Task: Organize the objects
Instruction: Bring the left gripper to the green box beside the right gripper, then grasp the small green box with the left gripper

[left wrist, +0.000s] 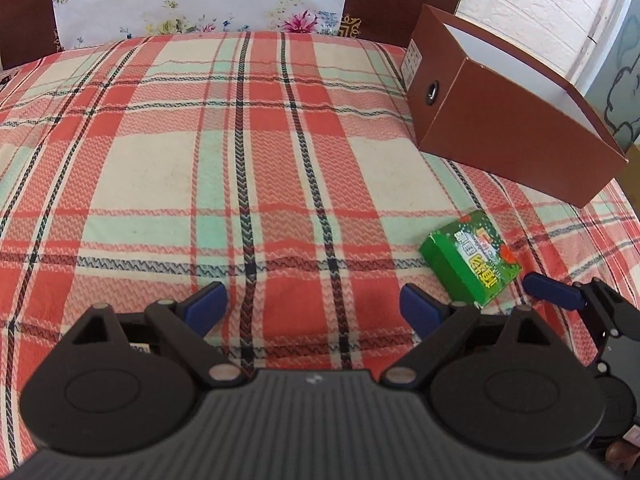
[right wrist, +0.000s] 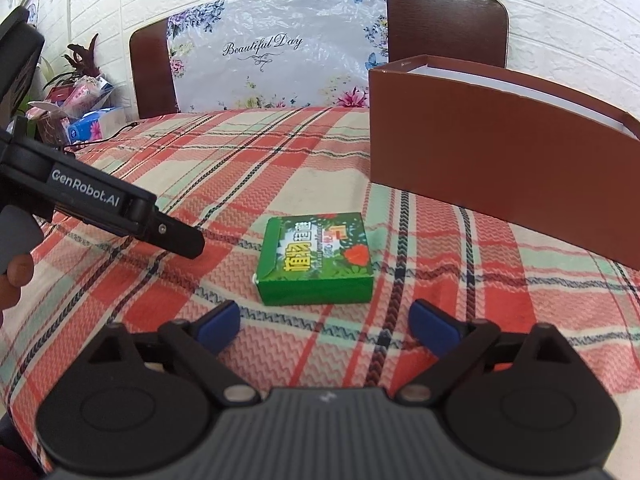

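A small green carton (right wrist: 316,264) with printed lettering lies flat on the plaid tablecloth (right wrist: 248,168). It also shows in the left wrist view (left wrist: 472,258) at the right. A brown open-top box (right wrist: 500,160) with a white inside stands behind it; it also shows in the left wrist view (left wrist: 508,120) at the far right. My right gripper (right wrist: 326,326) is open and empty, just short of the carton, fingers to either side of its near edge. My left gripper (left wrist: 316,310) is open and empty over bare cloth, left of the carton.
Two dark wooden chairs (right wrist: 448,24) and a floral plastic sheet (right wrist: 276,56) stand behind the table. A plant and packets (right wrist: 80,92) sit at the far left. The left gripper's body (right wrist: 100,204) reaches in from the left in the right wrist view.
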`<state>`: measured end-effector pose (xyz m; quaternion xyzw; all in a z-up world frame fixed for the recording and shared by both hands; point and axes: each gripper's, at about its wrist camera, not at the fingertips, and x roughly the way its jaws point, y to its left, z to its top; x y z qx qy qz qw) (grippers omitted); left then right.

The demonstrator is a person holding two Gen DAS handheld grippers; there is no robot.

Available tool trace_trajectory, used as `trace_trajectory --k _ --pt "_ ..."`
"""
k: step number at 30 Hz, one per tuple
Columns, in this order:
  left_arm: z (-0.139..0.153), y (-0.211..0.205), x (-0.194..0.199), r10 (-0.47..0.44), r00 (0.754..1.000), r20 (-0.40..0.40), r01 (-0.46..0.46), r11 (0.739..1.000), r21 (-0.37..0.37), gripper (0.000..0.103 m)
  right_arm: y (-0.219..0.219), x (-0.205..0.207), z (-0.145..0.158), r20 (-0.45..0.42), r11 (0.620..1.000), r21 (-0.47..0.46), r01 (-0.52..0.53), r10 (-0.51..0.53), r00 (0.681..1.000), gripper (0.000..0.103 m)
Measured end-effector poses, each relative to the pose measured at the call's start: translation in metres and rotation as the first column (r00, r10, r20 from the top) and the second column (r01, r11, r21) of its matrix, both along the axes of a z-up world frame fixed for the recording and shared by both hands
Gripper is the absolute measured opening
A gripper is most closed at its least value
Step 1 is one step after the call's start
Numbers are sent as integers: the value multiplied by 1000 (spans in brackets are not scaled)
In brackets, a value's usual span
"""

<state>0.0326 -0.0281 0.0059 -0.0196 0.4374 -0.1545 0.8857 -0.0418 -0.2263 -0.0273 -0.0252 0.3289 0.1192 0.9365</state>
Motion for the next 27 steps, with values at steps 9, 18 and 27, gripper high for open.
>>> trace_trajectory --k 9,18,27 --pt "8 4 3 -42 995 -91 31 993 -114 93 2 1 0 -1 1000 -5 3 -3 1000 97" --pt "7 -38 15 -192 966 -171 151 962 -226 79 0 2 1 3 1000 -4 11 -11 1000 95" --pt "31 -68 29 -249 960 -128 222 956 -190 31 1 16 13 68 1000 -1 11 -11 998 62"
